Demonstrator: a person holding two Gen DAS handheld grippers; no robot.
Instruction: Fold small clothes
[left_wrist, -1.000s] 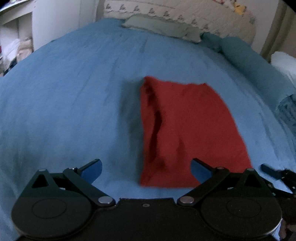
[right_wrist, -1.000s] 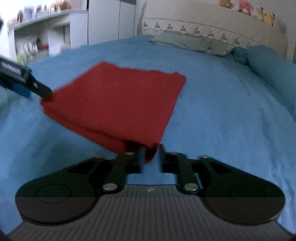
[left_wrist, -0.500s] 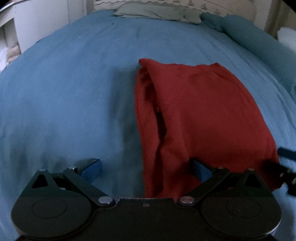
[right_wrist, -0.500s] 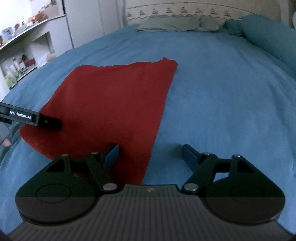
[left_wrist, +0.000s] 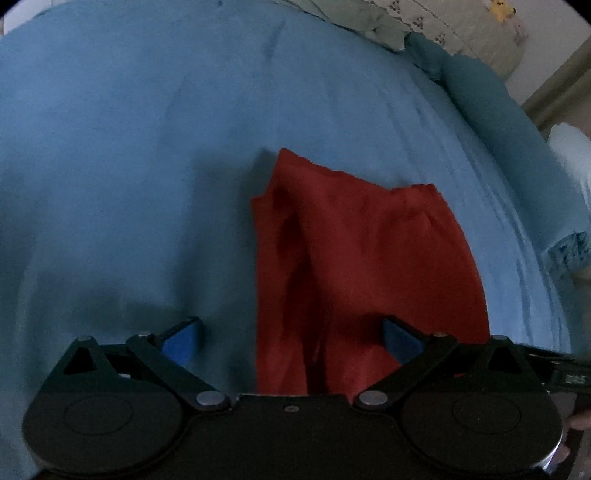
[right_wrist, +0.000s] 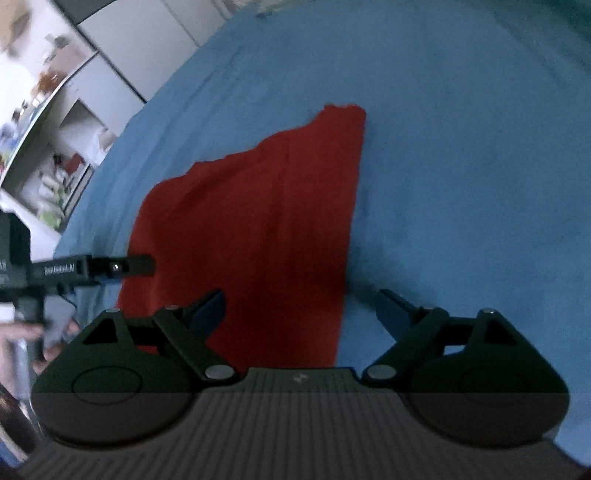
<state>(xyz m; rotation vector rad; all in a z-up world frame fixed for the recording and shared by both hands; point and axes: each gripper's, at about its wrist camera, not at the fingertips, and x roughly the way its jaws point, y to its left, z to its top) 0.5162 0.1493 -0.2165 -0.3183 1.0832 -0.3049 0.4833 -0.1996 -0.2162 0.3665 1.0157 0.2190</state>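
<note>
A red cloth (left_wrist: 369, 266) lies folded flat on the blue bedspread (left_wrist: 129, 166). It also shows in the right wrist view (right_wrist: 258, 229). My left gripper (left_wrist: 291, 338) is open and empty, its jaws straddling the cloth's near left edge, just above it. My right gripper (right_wrist: 301, 310) is open and empty over the cloth's near right edge. The left gripper's finger (right_wrist: 122, 266) shows at the cloth's left side in the right wrist view.
Pillows (left_wrist: 369, 26) and a headboard (left_wrist: 472, 33) lie at the far end of the bed. A teal bolster (left_wrist: 517, 147) runs along the right side. White shelves and cupboards (right_wrist: 66, 122) stand left of the bed.
The right gripper let go of the cloth's corner and opened; the cloth now lies flat. Both grippers dropped low over its near edge and tilted.
</note>
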